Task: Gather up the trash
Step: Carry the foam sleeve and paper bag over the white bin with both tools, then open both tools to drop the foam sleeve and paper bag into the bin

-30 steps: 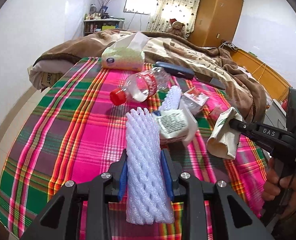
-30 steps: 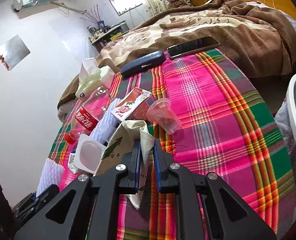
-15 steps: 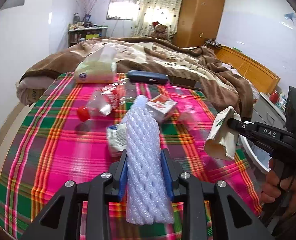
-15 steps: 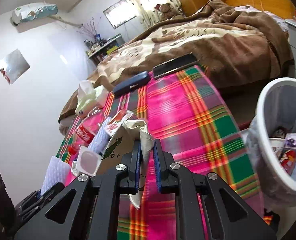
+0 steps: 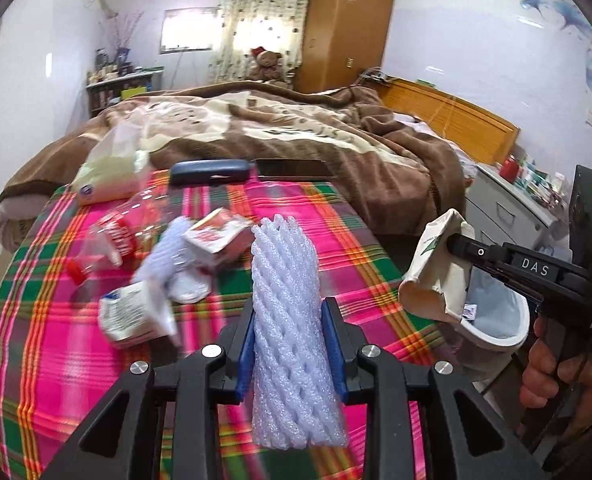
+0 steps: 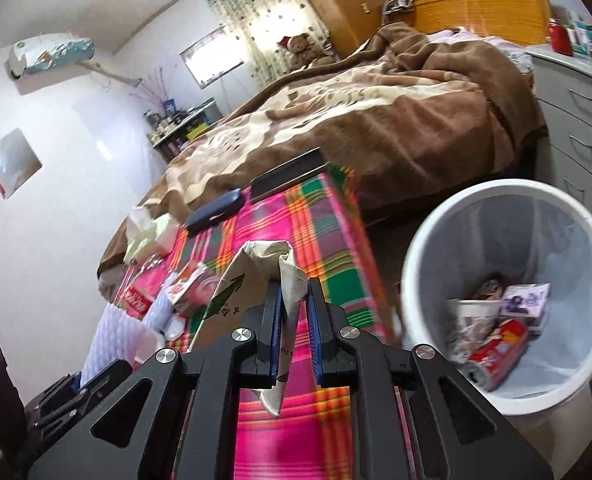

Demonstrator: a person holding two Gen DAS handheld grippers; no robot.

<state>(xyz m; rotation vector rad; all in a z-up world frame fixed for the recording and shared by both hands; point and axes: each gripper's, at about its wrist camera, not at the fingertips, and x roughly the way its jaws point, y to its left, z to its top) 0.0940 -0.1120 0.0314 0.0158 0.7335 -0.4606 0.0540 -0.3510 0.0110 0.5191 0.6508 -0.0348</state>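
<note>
White foam netting [image 5: 294, 320] stands upright, pinched between my left gripper's [image 5: 292, 344] jaws; my right gripper [image 6: 294, 320] clamps a crumpled paper bag [image 6: 256, 276] beside the white bin [image 6: 423, 240].

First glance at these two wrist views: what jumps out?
The white foam net sleeve clamped upright in the left gripper fills the foreground. The right gripper pinches a crumpled paper bag beside the white trash bin, already partly full. Under both, the loud pink plaid bedspread still holds litter.
</note>
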